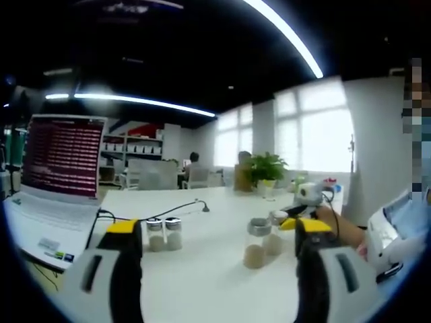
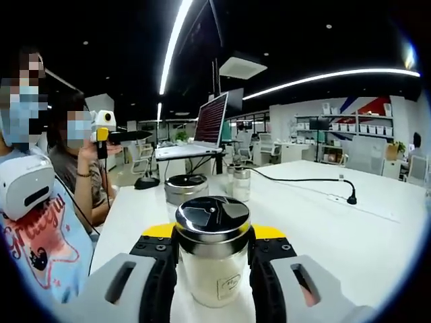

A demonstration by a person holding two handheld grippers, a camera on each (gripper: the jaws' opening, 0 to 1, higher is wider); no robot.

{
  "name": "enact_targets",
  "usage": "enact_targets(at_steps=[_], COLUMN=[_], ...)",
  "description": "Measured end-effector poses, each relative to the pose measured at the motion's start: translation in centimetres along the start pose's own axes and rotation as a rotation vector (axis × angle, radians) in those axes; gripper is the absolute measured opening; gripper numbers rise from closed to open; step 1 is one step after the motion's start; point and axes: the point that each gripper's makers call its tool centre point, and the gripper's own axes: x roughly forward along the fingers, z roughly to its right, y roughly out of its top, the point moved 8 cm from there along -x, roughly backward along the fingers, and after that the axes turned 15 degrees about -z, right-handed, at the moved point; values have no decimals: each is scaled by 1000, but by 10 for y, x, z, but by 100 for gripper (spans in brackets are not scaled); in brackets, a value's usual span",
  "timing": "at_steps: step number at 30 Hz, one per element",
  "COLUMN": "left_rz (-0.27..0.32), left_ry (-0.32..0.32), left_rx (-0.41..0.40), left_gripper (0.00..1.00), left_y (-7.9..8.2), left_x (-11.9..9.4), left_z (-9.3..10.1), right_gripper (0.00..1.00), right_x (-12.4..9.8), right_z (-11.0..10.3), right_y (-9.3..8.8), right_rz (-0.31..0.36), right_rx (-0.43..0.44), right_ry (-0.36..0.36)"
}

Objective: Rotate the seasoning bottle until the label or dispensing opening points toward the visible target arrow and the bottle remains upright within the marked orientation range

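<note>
My right gripper point(image 2: 214, 266) sits low and near, its jaws clamped on both sides of the bottle point(image 2: 214, 252), which stands upright between them. My left gripper point(image 1: 219, 259) is level, its jaws spread wide with nothing between them. Far right in the left gripper view, the right gripper shows small.

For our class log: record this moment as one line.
right gripper: shut on bottle, upright | left gripper: open, empty

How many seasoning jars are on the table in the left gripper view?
4. Two stand side by side near the left fingers; two more sit near the right fingers, one in front, one behind. The fingers may hide others.
</note>
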Motion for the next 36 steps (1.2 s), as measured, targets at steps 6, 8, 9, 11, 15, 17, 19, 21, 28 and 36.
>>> enact_targets(at_steps=[6, 8, 9, 11, 15, 17, 19, 21, 28, 36], left_rz=[-4, -5, -4, 0, -6, -7, -6, -6, 5, 0], left_ry=[13, 18, 17, 12, -1, -2, -1, -1, 4, -14], left_rx=[0, 5, 8, 11, 19, 18, 15, 13, 7, 14], left_gripper=[100, 100, 100, 100, 100, 100, 100, 100, 100, 100], left_y=[-2, -2, -2, -2, -2, -3, -3, -3, -4, -5], left_x=[-2, -3, -4, -4, -3, -3, -3, -4, -7, -7], left_z=[1, 2, 2, 4, 6, 7, 7, 7, 9, 12], right_gripper=[40, 40, 40, 40, 40, 40, 40, 40, 40, 40], right_x=[0, 0, 0, 0, -1, -1, -1, -1, -1, -1], right_z=[-2, -3, -4, -5, -8, -9, -10, -11, -16, -18], right_y=[-3, -3, -3, -4, -5, -5, -6, -6, -7, -7], right_rz=[16, 15, 15, 15, 22, 21, 24, 29, 42, 44], right_rx=[-9, -4, -1, 6, 22, 25, 31, 34, 48, 59], right_ry=[-10, -18, -24, -30, -50, -66, -75, -84, -121, -149])
